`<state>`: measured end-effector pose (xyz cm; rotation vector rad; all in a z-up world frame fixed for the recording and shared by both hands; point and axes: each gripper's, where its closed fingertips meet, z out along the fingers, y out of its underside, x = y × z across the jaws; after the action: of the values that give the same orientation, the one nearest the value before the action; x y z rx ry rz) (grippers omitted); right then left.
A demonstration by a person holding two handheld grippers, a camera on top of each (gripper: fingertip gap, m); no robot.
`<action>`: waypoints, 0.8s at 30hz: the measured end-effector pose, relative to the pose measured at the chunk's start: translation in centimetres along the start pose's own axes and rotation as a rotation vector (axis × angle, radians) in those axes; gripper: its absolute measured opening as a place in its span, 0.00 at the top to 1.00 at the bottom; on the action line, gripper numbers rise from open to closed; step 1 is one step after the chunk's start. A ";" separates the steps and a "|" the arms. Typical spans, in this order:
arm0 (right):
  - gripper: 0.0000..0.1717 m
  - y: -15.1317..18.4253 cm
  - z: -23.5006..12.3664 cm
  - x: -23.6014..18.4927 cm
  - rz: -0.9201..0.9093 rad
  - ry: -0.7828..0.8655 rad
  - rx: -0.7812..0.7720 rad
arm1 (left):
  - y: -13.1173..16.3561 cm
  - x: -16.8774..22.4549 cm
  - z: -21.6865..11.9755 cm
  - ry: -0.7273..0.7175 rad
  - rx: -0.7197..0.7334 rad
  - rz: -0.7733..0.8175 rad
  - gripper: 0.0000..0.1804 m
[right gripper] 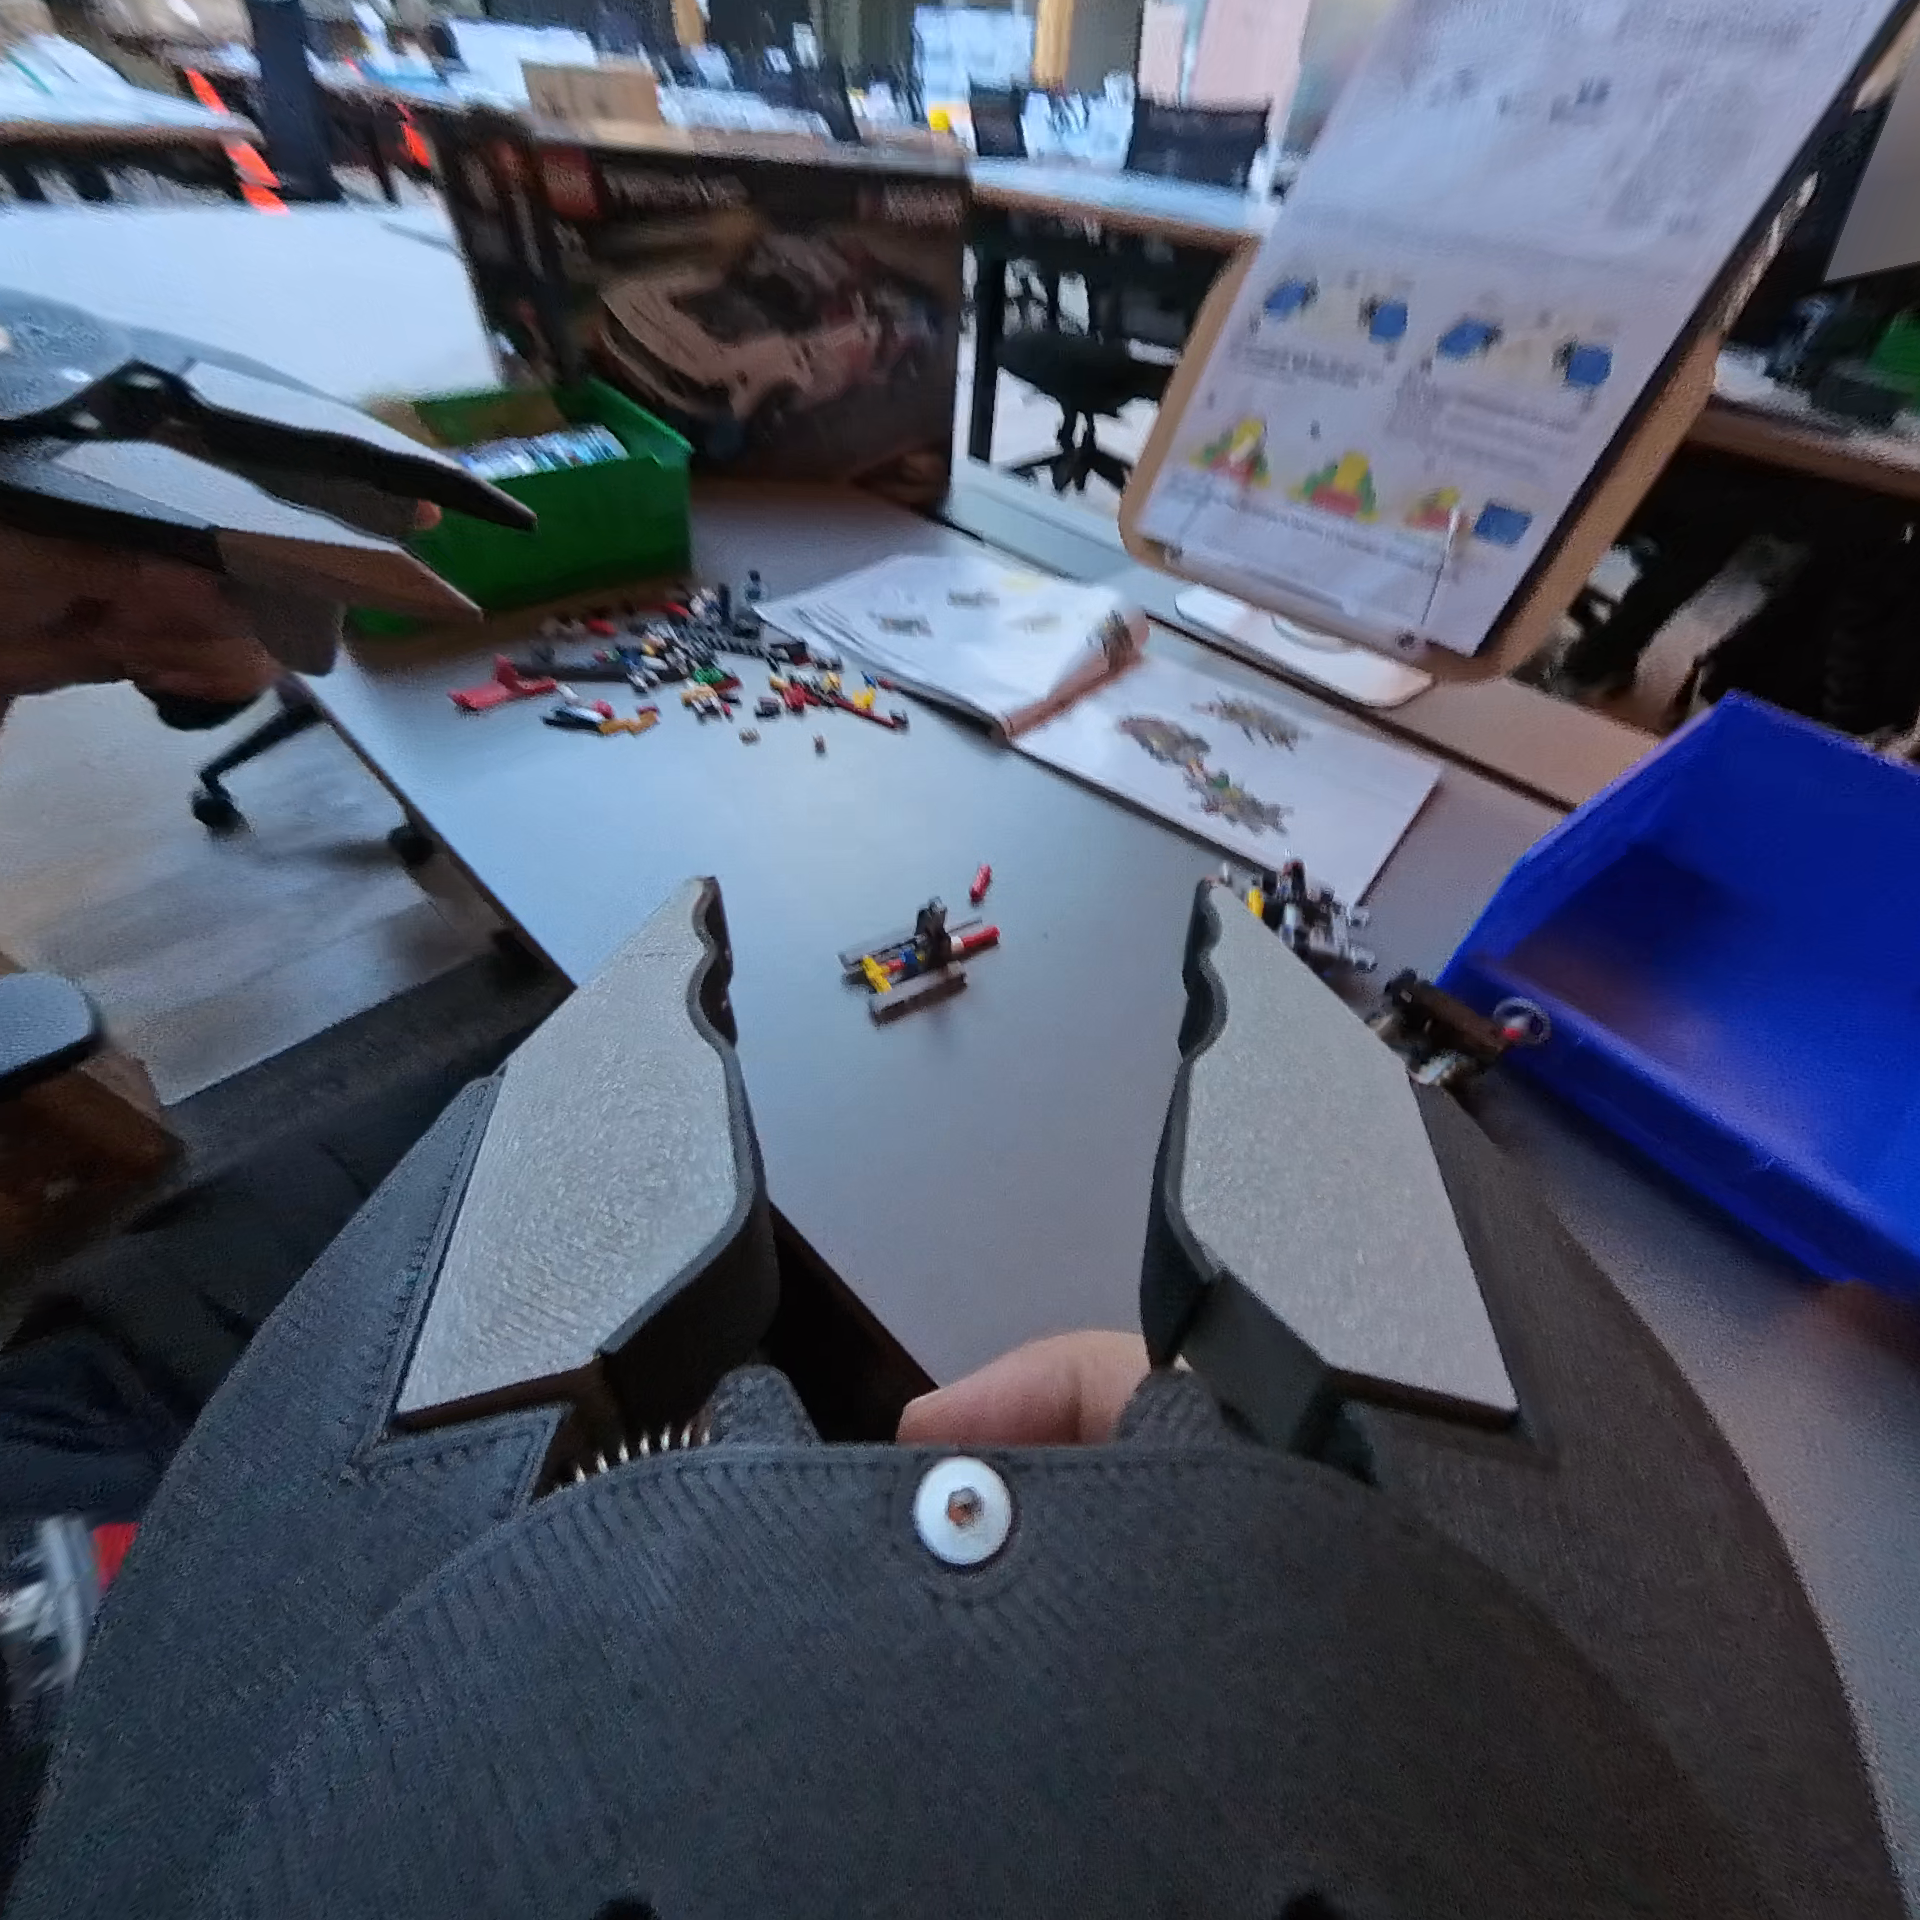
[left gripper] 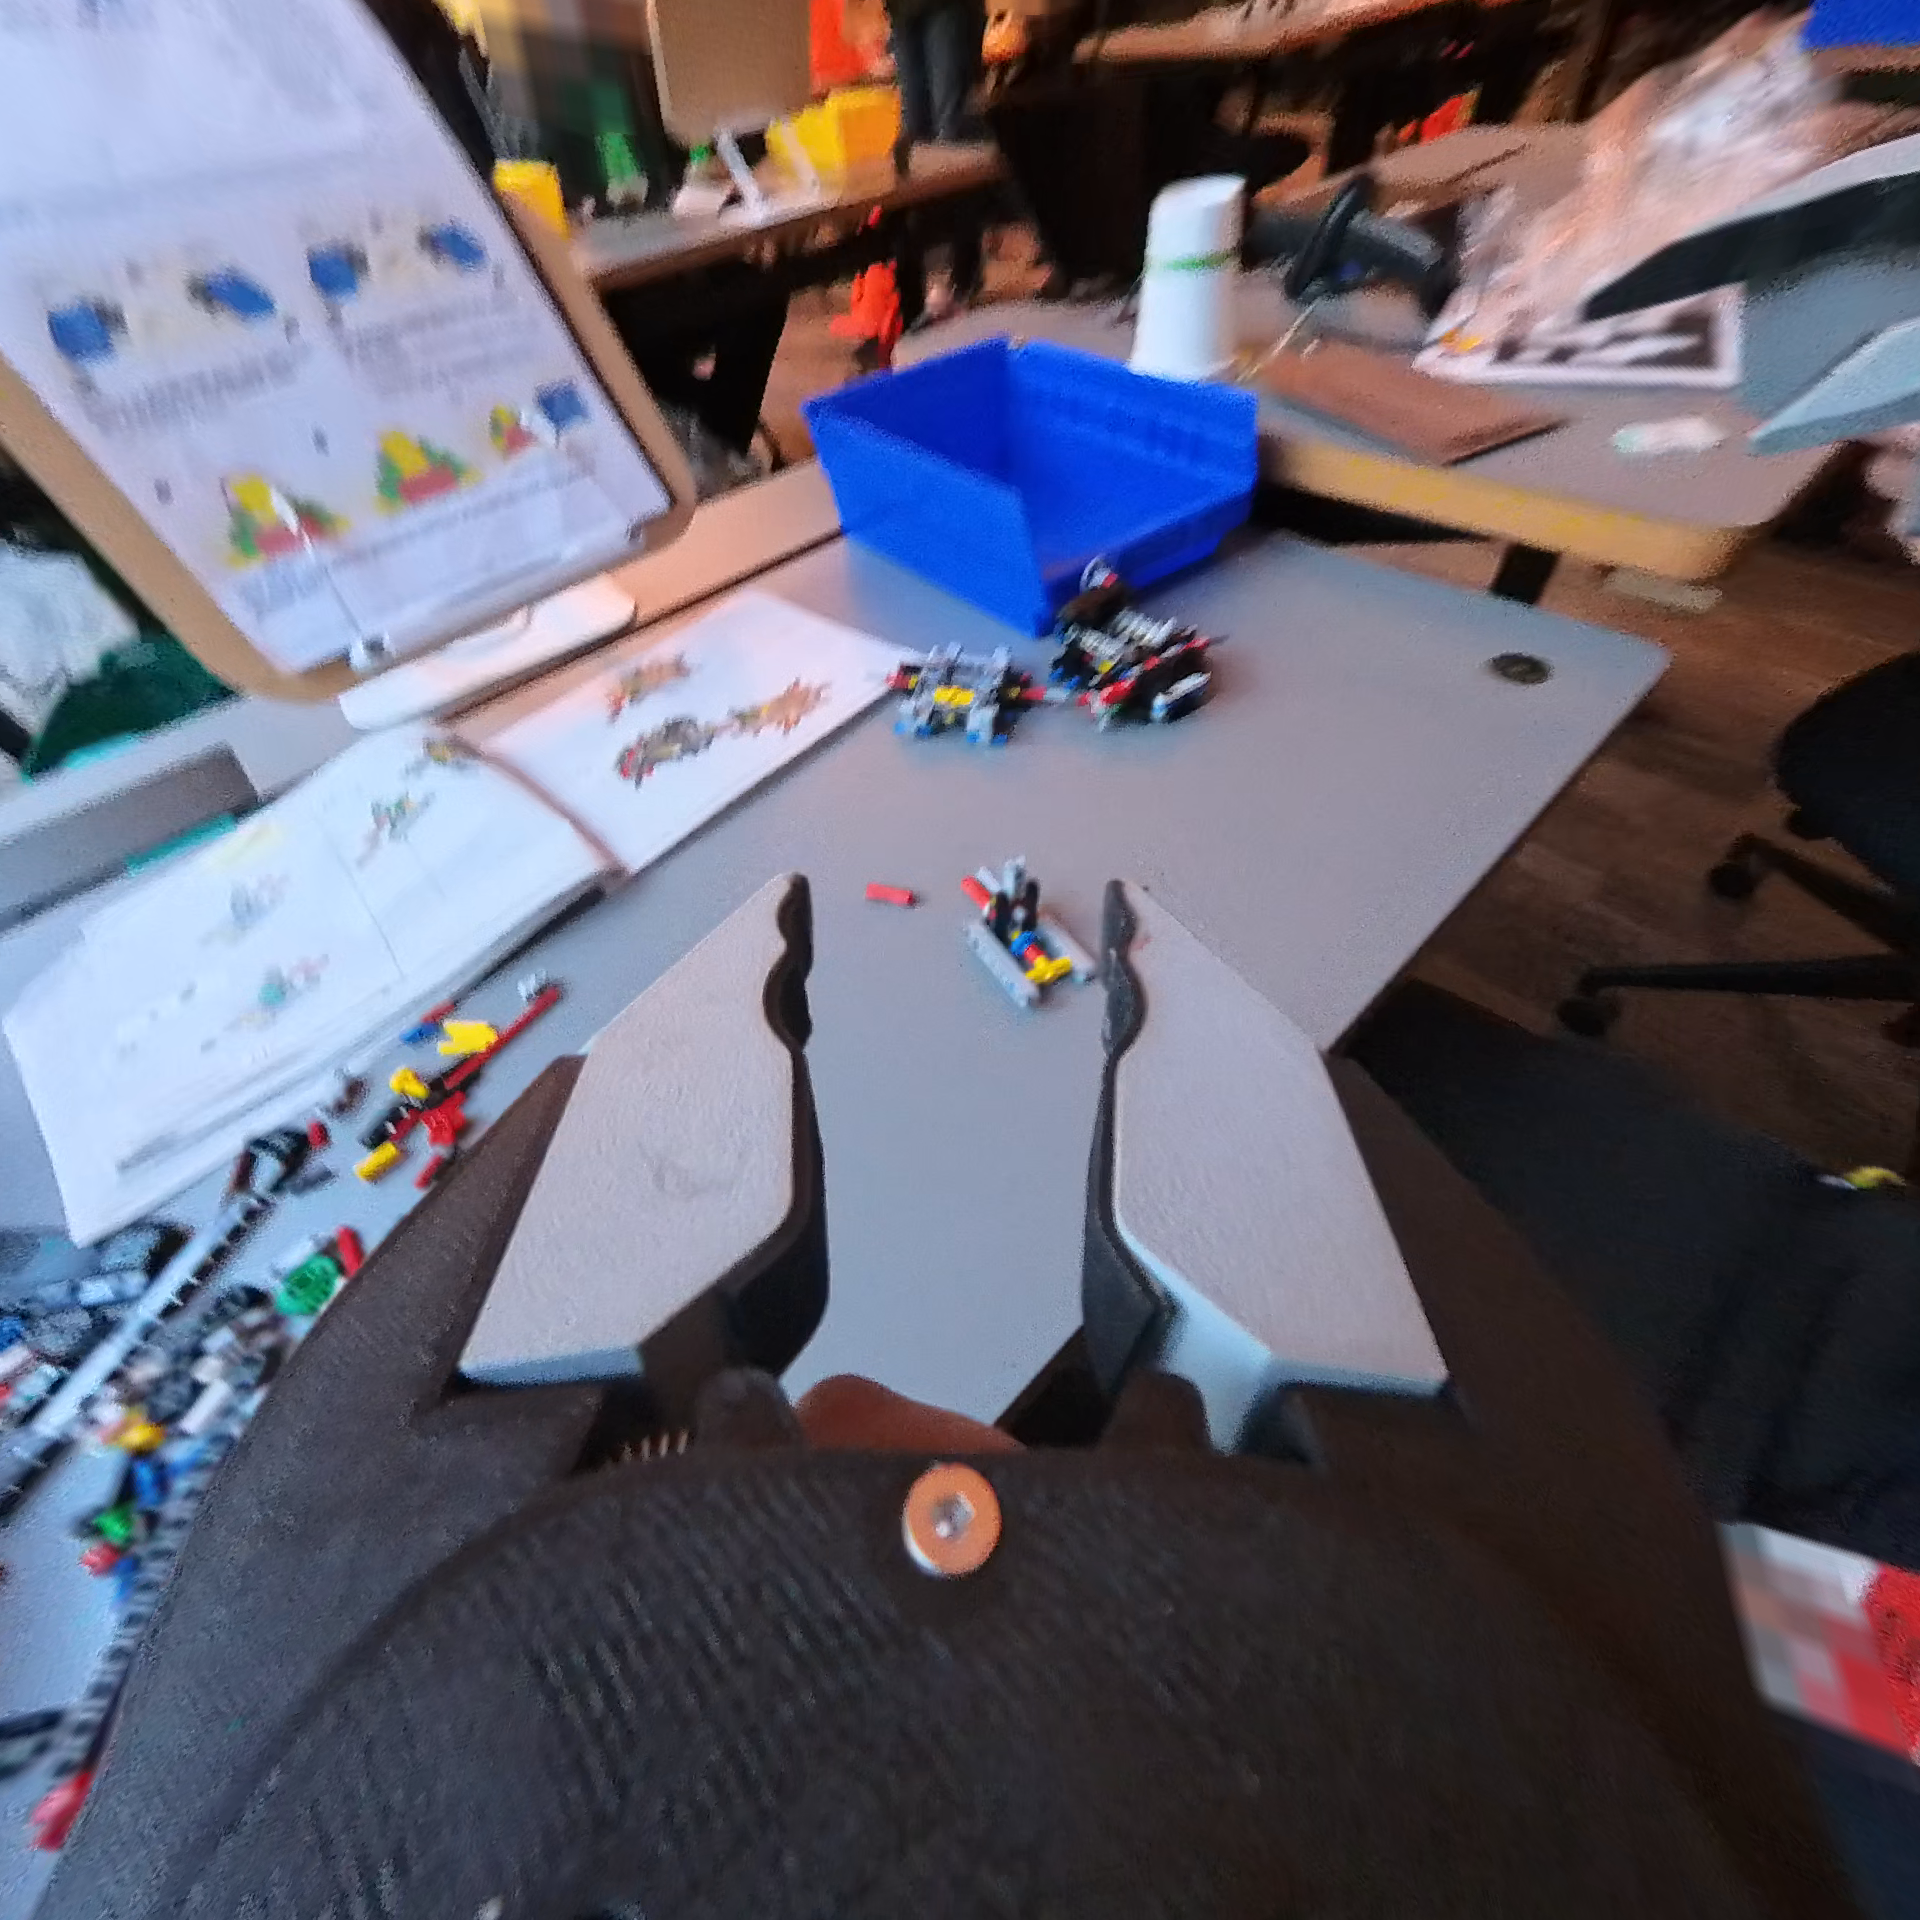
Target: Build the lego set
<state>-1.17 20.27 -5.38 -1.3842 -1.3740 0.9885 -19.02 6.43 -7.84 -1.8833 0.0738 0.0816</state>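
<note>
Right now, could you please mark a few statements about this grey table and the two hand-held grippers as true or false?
1. The left gripper is open and holds nothing. True.
2. The right gripper grips the small grey brick assembly. False: it is open, and the assembly lies apart on the grey table.
3. The blue plastic bin is full of bricks. False: it looks empty.
4. A small red pin lies beside the assembly. True.
5. The open instruction booklet lies flat on the table. True.
</note>
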 end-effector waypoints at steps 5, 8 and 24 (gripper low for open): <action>0.55 5.9 6.2 0.1 0.036 0.022 -0.180 | 7.8 -0.5 6.2 0.045 -0.215 -0.156 0.72; 0.58 7.8 8.6 0.3 0.020 0.002 -0.228 | 10.1 -0.7 7.5 0.048 -0.275 -0.106 0.72; 0.73 5.6 23.4 6.9 0.011 -0.234 0.094 | 8.8 -5.5 15.5 0.221 0.019 0.025 0.76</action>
<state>-21.91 29.01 -16.31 -1.2372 -1.4705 1.2370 -25.57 18.51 -20.42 -1.8667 0.2481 -0.1100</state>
